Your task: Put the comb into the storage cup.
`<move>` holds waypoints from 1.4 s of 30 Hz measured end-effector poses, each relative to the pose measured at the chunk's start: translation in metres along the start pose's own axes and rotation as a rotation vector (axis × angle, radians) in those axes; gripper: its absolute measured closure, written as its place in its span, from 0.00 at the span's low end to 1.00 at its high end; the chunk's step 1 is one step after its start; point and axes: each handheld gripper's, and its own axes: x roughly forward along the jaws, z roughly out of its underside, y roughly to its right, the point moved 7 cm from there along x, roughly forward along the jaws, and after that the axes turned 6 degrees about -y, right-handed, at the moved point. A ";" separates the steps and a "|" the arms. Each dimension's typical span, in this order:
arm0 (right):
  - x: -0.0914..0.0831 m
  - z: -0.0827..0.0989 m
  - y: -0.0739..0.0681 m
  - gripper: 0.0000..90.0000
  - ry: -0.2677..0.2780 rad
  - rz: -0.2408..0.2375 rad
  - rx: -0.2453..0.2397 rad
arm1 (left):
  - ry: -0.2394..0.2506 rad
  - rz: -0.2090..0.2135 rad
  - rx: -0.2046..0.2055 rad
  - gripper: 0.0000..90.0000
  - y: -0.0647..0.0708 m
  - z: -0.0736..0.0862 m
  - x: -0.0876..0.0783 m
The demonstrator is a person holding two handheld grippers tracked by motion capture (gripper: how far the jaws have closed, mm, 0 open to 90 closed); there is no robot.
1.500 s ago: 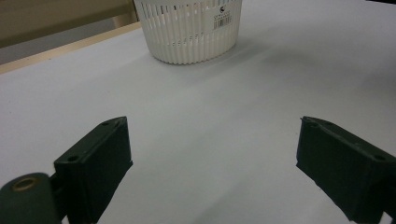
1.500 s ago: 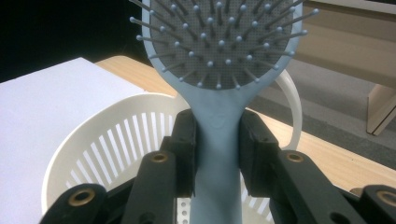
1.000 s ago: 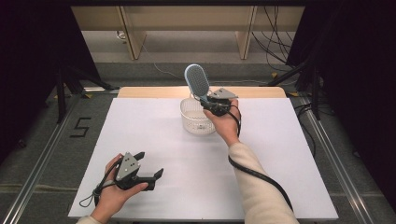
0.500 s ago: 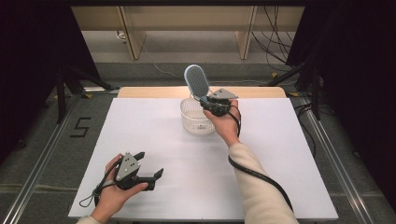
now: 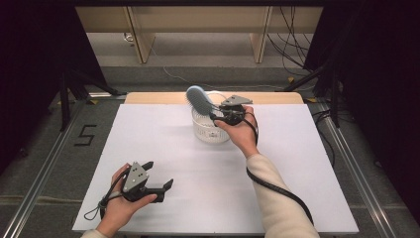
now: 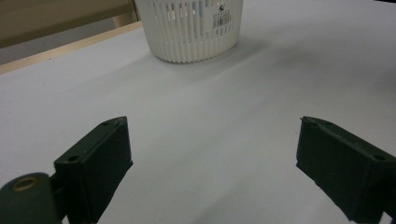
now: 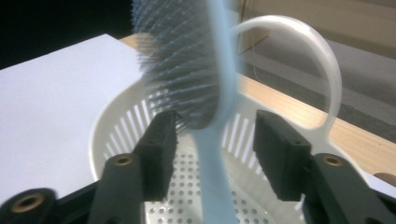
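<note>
A light blue hairbrush (image 5: 198,100) stands tilted in the white slotted basket (image 5: 208,133) at the far middle of the table. My right gripper (image 5: 216,119) hovers over the basket's right rim. In the right gripper view the blurred hairbrush (image 7: 187,60) passes between the jaws of this gripper (image 7: 212,135). Those jaws have just been opening, and a gap shows on each side of the handle. The basket (image 7: 116,114) lies below, its hoop handle raised. My left gripper (image 5: 159,174) rests open near the front left. Nothing lies between the jaws of the left gripper (image 6: 212,158), which faces the basket (image 6: 191,32).
A white sheet (image 5: 163,144) covers the table, with a wooden strip (image 5: 158,97) along its far edge. A black cable (image 5: 277,186) trails from my right gripper along the forearm. Beyond the table stand wooden shelf legs (image 5: 141,39), and cables lie on the floor.
The right gripper's jaws have opened and let go of the hairbrush. The brush has dropped lower into the basket and leans to the left. Neither hand has moved.
</note>
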 end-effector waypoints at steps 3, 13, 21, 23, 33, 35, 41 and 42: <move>-0.009 -0.003 0.000 0.47 -0.003 -0.012 -0.011 | -0.002 -0.001 0.004 0.11 0.001 0.000 0.000; -0.021 -0.003 0.005 0.33 -0.028 -0.014 0.007 | -0.004 0.000 0.001 0.11 0.000 0.000 0.001; -0.024 0.001 0.005 0.25 -0.056 -0.030 0.000 | -0.002 -0.002 0.000 0.11 0.000 0.000 0.001; -0.025 0.002 0.004 0.24 -0.066 -0.036 -0.004 | -0.003 -0.003 0.001 0.11 0.000 0.000 0.001; -0.035 0.009 0.005 0.21 -0.074 -0.047 -0.019 | -0.009 -0.001 0.000 0.11 0.000 0.001 0.001; -0.037 0.011 0.005 0.21 -0.074 -0.049 -0.019 | -0.009 -0.003 0.001 0.11 0.000 0.001 0.001; -0.043 0.017 0.006 0.19 -0.072 -0.059 -0.020 | -0.011 -0.002 0.002 0.11 0.000 0.002 0.001; -0.044 0.019 0.007 0.19 -0.072 -0.064 -0.021 | -0.012 -0.002 0.003 0.11 0.000 0.002 0.001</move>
